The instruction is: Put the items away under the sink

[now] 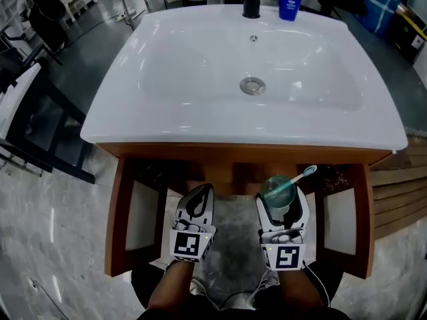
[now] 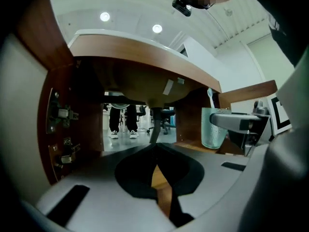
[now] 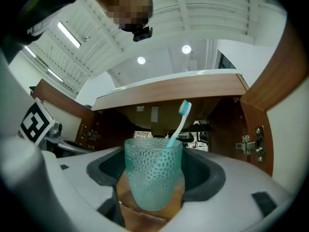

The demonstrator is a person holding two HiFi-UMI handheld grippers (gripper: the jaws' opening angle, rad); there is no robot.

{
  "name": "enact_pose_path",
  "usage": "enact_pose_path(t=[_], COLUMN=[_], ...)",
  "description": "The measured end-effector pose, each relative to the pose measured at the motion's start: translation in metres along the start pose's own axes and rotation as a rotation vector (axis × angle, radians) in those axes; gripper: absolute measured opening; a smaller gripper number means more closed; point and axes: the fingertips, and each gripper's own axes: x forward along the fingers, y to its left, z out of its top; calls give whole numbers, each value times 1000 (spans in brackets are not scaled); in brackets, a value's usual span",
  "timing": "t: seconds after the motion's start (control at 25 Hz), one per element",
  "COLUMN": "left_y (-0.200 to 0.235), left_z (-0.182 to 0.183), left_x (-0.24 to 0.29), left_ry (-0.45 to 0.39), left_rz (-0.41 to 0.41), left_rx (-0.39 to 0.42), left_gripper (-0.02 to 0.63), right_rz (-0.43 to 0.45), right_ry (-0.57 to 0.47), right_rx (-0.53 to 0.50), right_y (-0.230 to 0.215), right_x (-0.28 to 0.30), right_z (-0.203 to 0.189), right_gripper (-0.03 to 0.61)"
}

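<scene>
Standing upright between the right tongs (image 3: pixel 153 187), the cup (image 3: pixel 153 170) holds a toothbrush (image 3: pixel 178 122).

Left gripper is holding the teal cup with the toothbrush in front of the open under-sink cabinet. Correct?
No, the right gripper holds it. In the right gripper view its jaws are shut on the teal cup, with the toothbrush standing inside. The left gripper is shut and empty. The cabinet is open, as you said.

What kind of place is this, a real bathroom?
Likely a bathroom vanity mock-up in a workshop or lab hall, not a home bathroom. There is a white sink on a wooden cabinet and a toothbrush in a teal cup, yet an office chair and people's legs show through the cabinet.
</scene>
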Motion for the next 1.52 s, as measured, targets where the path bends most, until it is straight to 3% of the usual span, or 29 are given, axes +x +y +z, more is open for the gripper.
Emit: enact_pose_path(t=[0.16,0.48,0.8,1.08,1.52], left_y=[16,6,10,-11,-5], left_z=[-17,-30,-19,-1,4], left_x=[2,10,7,3,8], left_ry=[17,46,15,-9,-21], left_rz=[61,0,11,-70,-54], left_rx=[7,-3,11,38,39], left_gripper=[20,20,20,20,20], right_rz=[-10,-47,-43,-31,-41], right_ry=[24,109,176,286,349], right_rx=[-6,-7,-15,-5,39], right_y=[-4,-31,-52,-52,-59], right_x=[5,39,90,123,129], right_z=[-21,-52,-65,-89,-105], right_gripper=[362,361,360,360,362])
